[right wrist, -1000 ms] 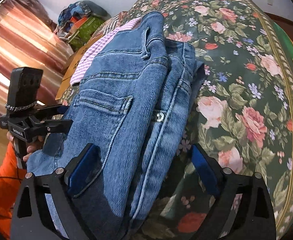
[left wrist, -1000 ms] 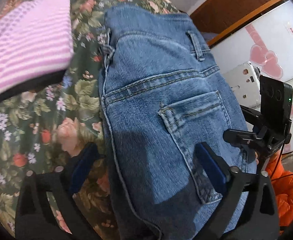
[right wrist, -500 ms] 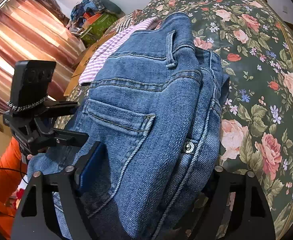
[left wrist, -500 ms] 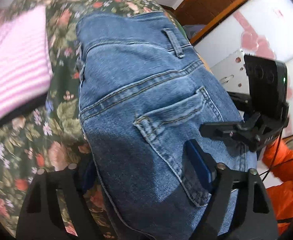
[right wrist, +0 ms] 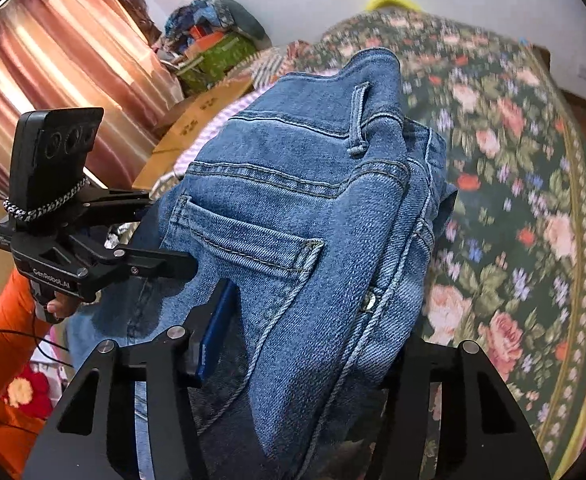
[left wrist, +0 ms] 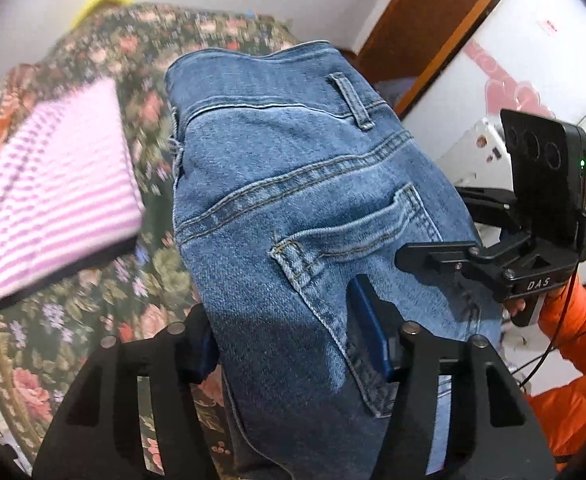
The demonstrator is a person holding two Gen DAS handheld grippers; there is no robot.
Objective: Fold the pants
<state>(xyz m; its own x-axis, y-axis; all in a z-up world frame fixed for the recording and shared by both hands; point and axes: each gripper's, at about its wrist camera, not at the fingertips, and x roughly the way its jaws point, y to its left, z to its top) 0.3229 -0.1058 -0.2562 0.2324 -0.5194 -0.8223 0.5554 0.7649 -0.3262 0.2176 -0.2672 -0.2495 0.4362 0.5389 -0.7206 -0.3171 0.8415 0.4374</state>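
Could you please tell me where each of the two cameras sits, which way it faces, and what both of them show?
Left wrist: sits on the left gripper, looking down along its fingers at the jeans between them; jaws closing; the right gripper and an orange sleeve show at right.
Right wrist: sits on the right gripper, looking down at the jeans between its closing fingers; the left gripper and orange sleeve show at left.
Shared: jeans, floral bedspread, pink striped cloth.
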